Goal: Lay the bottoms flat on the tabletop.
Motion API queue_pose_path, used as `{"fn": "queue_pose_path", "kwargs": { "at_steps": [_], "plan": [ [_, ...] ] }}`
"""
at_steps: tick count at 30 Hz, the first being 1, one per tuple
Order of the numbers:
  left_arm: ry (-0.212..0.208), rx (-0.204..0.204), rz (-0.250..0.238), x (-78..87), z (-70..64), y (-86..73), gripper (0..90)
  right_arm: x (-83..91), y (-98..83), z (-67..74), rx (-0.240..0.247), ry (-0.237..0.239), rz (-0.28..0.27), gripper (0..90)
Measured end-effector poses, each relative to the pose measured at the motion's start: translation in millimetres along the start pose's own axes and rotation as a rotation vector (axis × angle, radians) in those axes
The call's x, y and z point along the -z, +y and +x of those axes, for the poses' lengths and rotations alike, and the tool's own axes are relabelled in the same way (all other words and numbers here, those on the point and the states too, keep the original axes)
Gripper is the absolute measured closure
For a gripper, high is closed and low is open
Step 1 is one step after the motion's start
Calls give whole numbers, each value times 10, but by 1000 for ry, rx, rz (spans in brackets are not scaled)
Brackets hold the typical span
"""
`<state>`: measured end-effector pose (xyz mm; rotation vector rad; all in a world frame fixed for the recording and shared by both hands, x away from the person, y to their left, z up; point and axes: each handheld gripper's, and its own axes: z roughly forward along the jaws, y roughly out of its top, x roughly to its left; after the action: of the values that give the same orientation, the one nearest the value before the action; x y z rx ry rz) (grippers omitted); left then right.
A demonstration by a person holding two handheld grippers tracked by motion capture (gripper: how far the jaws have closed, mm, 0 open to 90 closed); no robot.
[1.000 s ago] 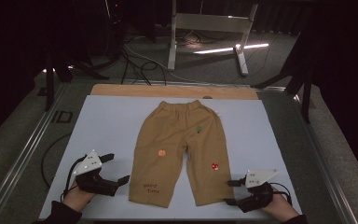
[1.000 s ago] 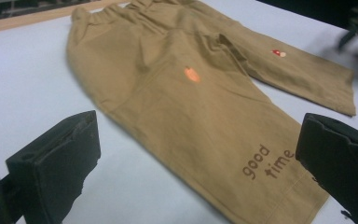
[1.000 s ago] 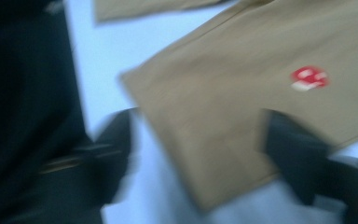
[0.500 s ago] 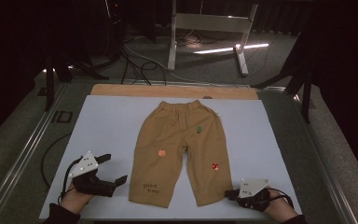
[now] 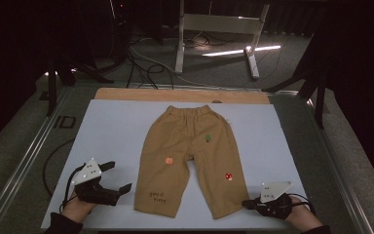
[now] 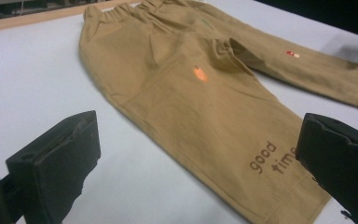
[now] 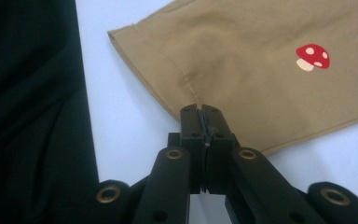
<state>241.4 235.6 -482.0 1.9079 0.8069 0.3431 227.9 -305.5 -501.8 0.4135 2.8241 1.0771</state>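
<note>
Tan children's trousers (image 5: 190, 146) lie flat on the white table cover (image 5: 117, 126), waistband at the far side, with small prints and "good time" on the left leg. My right gripper (image 5: 247, 203) rests low at the hem corner of the right leg, and its jaws are shut on that hem (image 7: 186, 88), near a red mushroom print (image 7: 312, 57). My left gripper (image 5: 119, 175) stands open just left of the left leg's hem. In the left gripper view the wide-apart jaws frame the "good time" print (image 6: 272, 158), and nothing is between the fingers (image 6: 56, 154).
A wooden strip (image 5: 175, 94) runs along the table's far edge. Behind it stands a metal frame (image 5: 214, 24) with cables (image 5: 141, 63) on the floor. Metal rails (image 5: 34, 146) border the table's left side. Dark cloth (image 7: 28, 93) hangs off the near edge by my right gripper.
My right gripper has sunk to the table and its jaws have gone from open to shut on the right leg's hem. The left gripper has stayed in place, still open.
</note>
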Motion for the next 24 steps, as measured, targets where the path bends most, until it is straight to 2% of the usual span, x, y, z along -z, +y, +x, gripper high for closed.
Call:
{"fn": "queue_pose_path", "kwargs": {
  "at_steps": [2,4,7,9,10,11,12,13,14,15,16,19,20,21,22,23,24],
  "plan": [
    [3,0,3,3,4,-6,7,1,-12,6,-11,-5,11,893],
    [6,2,1,9,19,-12,7,-12,-45,-13,5,-9,41,893],
    [7,2,5,13,26,-19,7,-15,-68,-17,-19,1,32,893],
    [8,5,2,18,33,-22,7,-5,-78,-38,-9,3,36,892],
    [7,3,2,17,35,-25,7,6,-87,-41,-42,5,29,878],
    [7,-1,5,16,35,-27,7,6,-87,-41,-42,5,29,878],
    [5,-1,5,13,34,-27,7,6,-87,-47,-32,3,20,840],
    [3,-2,4,11,33,-27,7,28,-75,-26,-66,17,-2,742],
    [3,-3,4,9,31,-26,7,46,-69,-26,-72,10,-35,670],
    [1,-4,4,8,29,-26,7,68,-62,-37,-73,3,-70,636],
    [-1,-5,5,7,26,-25,7,96,-49,-46,-88,-8,-95,546],
    [-4,-11,5,3,19,-21,6,172,2,-82,-114,-56,-178,434],
    [-4,-12,4,1,17,-22,7,199,43,-110,-140,-78,-221,339],
    [-5,-13,5,-2,15,-23,7,199,43,-110,-140,-78,-221,339],
    [-8,-15,8,-4,13,-25,7,197,86,-137,-172,-97,-249,194],
    [-10,-18,11,-7,11,-25,7,197,86,-137,-172,-97,-249,194],
    [-10,-20,10,-8,8,-26,7,178,125,-160,-195,-90,-261,95]
  ]
}}
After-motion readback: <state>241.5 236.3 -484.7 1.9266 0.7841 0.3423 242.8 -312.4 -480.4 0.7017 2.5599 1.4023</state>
